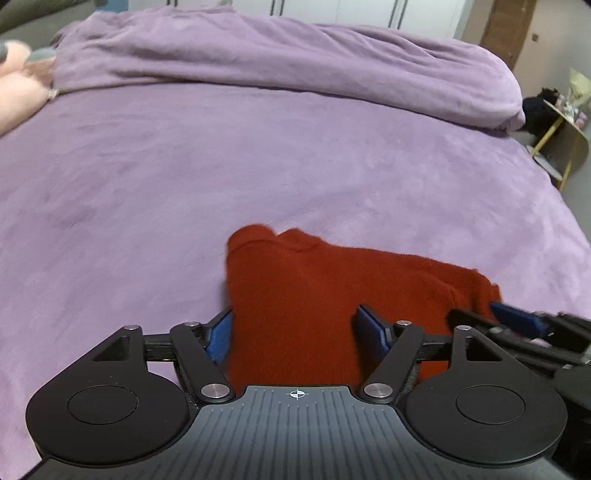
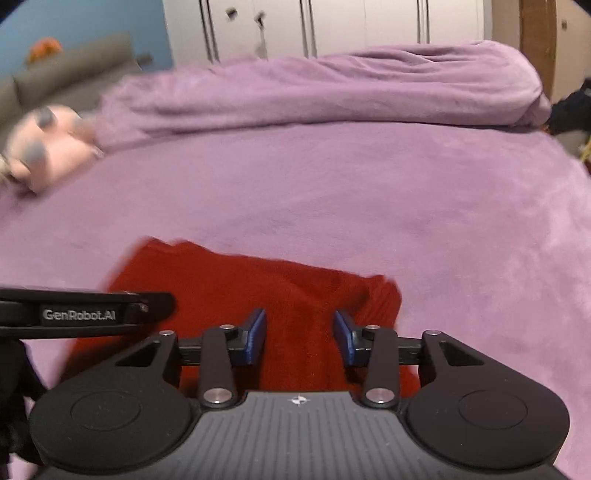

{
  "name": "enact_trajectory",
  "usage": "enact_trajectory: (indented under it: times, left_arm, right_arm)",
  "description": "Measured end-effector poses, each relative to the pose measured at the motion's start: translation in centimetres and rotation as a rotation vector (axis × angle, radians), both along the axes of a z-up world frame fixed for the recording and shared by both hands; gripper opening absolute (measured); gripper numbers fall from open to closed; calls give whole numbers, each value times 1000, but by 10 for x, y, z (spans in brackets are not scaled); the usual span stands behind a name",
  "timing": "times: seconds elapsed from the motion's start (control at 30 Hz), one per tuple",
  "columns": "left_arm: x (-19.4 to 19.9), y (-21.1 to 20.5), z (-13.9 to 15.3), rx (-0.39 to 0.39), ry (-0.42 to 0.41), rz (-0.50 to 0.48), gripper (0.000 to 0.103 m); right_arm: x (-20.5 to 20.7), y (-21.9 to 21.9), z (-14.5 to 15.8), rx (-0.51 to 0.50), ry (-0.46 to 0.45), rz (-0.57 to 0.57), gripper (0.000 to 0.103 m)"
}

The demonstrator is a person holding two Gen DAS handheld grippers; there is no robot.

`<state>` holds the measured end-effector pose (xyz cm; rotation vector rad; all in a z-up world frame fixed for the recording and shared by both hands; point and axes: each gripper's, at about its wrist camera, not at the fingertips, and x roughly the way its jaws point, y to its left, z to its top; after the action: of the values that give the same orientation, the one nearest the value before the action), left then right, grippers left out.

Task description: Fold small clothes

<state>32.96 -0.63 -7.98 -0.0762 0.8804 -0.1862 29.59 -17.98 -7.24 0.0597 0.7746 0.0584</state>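
We see a wide bed covered in a plush lilac fleece sheet (image 1: 184,166), with a bunched lilac duvet (image 1: 295,62) heaped along its far side. Behind it stand white wardrobe doors (image 2: 332,26) with dark handles, a blue wall (image 2: 74,22) and a grey sofa (image 2: 66,74) (blurred). A brown wooden door (image 1: 506,29) stands at right.

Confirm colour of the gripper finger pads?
Blue pads on black linkages, clearest in the right wrist view, over the red garment.
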Motion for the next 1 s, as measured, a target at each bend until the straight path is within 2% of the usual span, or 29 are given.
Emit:
enact_trajectory:
  times: [0.07, 0.13, 0.2, 0.27, 0.3, 0.37, 0.43, 0.5, 0.57, 0.7, 0.8, 0.9, 0.93, 0.97, 1.0]
  left_arm:
    - [4, -6, -9, 1, -14, 7, 79]
    - [5, -10, -20, -7, -17, 36, 87]
    - [3, -8, -21, -17, -13, 45, 88]
    - [-2, 1, -12, -46, 2, 43, 85]
    - [-8, 7, -7, -73, 6, 42, 83]
    - [-31, 26, 6, -145, 4, 49, 83]
    - [-65, 46, 15, -195, 7, 34, 83]
    - [-102, 58, 20, -193, 13, 27, 83]
    - [-141, 66, 23, -149, 8, 17, 84]
    - [-195, 60, 18, -63, -5, -18, 86]
    - [-201, 42, 6, 1, 25, -54, 85]
    - [-191, 30, -6, 46, 28, -39, 84]
    - [-185, 28, -10, 66, 41, -23, 83]
    - [-182, 26, -10, 81, 49, -2, 83]
    - [-181, 29, -9, 73, 44, 14, 83]
  right_arm:
    - [5, -14, -5, -1, -3, -48, 40]
    - [4, -26, -19, -55, -10, -110, 40]
    - [4, -39, -30, -28, 12, -145, 44]
    - [0, -44, -25, -10, 13, -165, 50]
    - [-8, -46, -19, 2, 14, -163, 50]
    - [-32, -54, -6, 47, -9, -159, 56]
    - [-69, -65, 3, 149, -30, -151, 63]
    - [-109, -76, 4, 262, -29, -152, 63]
    - [-143, -84, 1, 370, -10, -174, 63]
    - [-191, -99, -19, 691, 62, -226, 64]
    - [-190, -95, -34, 809, 96, -238, 59]
    - [-177, -85, -44, 864, 96, -275, 42]
    - [-172, -79, -46, 837, 103, -300, 23]
    - [-169, -76, -47, 803, 119, -324, 14]
    - [-168, -75, -47, 824, 132, -334, 9]
